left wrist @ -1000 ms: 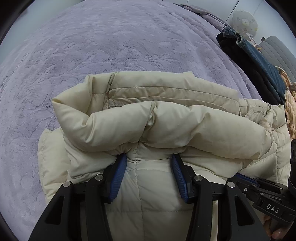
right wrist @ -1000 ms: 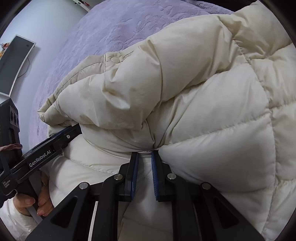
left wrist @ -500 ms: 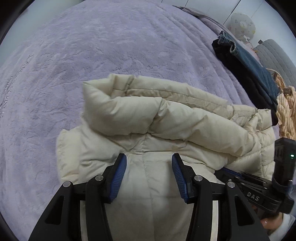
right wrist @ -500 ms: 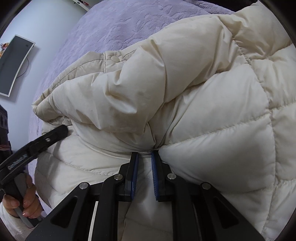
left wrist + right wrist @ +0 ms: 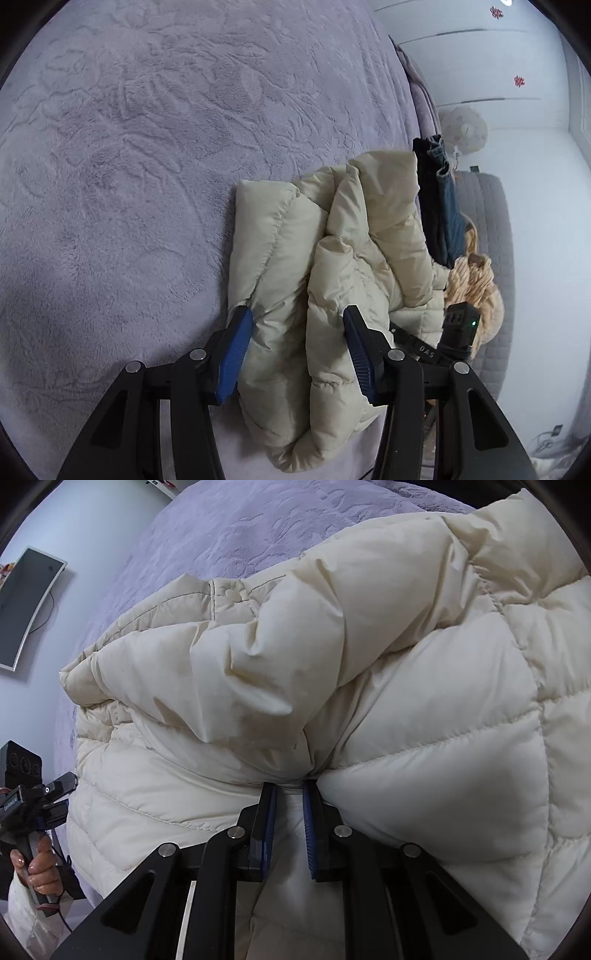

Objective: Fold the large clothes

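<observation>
A cream quilted puffer jacket [image 5: 332, 258] lies bunched and folded on the purple bedspread [image 5: 129, 166]. My left gripper [image 5: 297, 325] is open, its blue pads standing either side of the jacket's near edge, above it. In the right wrist view the jacket [image 5: 369, 664] fills the frame. My right gripper [image 5: 289, 794] is shut on a pinch of the jacket fabric at a seam. The left gripper [image 5: 51, 794] and the hand holding it show at the left edge there. The right gripper's body [image 5: 458, 328] shows beside the jacket in the left wrist view.
Dark jeans [image 5: 443, 206] and a tan rope-like bundle [image 5: 476, 284] lie just beyond the jacket at the bed's right edge. A grey quilted seat [image 5: 495, 229] stands beside the bed. A monitor [image 5: 26, 602] hangs on the wall at left.
My left gripper has pulled back and swung round, so the jacket now looks smaller and turned sideways; it stays open. My right gripper keeps its pinch on the jacket.
</observation>
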Action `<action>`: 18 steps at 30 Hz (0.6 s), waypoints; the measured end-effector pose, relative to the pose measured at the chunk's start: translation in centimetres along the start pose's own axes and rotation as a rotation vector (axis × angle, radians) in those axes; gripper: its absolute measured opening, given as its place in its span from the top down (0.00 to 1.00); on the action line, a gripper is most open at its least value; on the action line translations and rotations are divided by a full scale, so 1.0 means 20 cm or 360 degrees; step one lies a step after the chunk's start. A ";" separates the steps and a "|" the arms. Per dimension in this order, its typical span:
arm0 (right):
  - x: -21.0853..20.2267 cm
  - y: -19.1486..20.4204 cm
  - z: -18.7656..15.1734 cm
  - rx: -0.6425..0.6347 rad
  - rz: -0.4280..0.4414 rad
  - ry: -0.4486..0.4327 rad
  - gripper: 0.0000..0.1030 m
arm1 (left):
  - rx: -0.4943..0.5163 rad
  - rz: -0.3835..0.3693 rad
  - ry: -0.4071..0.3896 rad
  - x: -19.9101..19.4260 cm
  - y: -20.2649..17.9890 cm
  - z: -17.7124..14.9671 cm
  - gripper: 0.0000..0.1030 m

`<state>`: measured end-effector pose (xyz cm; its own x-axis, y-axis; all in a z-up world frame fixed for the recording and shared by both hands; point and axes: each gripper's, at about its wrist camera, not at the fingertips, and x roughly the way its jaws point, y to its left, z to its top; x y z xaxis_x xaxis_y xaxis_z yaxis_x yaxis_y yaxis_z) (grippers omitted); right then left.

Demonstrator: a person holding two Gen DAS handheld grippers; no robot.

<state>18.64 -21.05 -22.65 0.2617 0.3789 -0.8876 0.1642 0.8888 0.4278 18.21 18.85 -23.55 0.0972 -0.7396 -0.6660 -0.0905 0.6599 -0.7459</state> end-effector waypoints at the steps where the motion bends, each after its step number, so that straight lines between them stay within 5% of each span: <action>1: 0.00 0.00 0.00 -0.0001 0.0000 0.0002 0.86 | -0.0007 -0.0033 -0.0019 -0.03 0.02 0.00 0.49; 4: 0.00 0.01 0.00 -0.0001 0.0000 0.0007 0.86 | -0.0005 -0.0024 -0.0047 -0.08 0.09 0.00 0.49; 7: 0.01 0.01 0.01 -0.0005 0.0000 0.0004 0.86 | 0.0010 -0.0078 0.0045 -0.01 0.12 0.02 0.38; 13: 0.01 0.01 0.00 0.0001 -0.0014 -0.0003 0.86 | 0.0079 -0.0311 0.0107 0.13 0.03 0.06 0.38; 18: 0.02 0.00 -0.01 0.0010 0.0009 -0.0007 0.86 | 0.0146 -0.0393 0.0160 0.22 -0.07 0.08 0.38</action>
<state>18.60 -20.87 -22.99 0.2669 0.3826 -0.8845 0.1689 0.8850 0.4338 20.36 14.90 -25.48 0.0058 -0.8858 -0.4641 0.0139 0.4641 -0.8857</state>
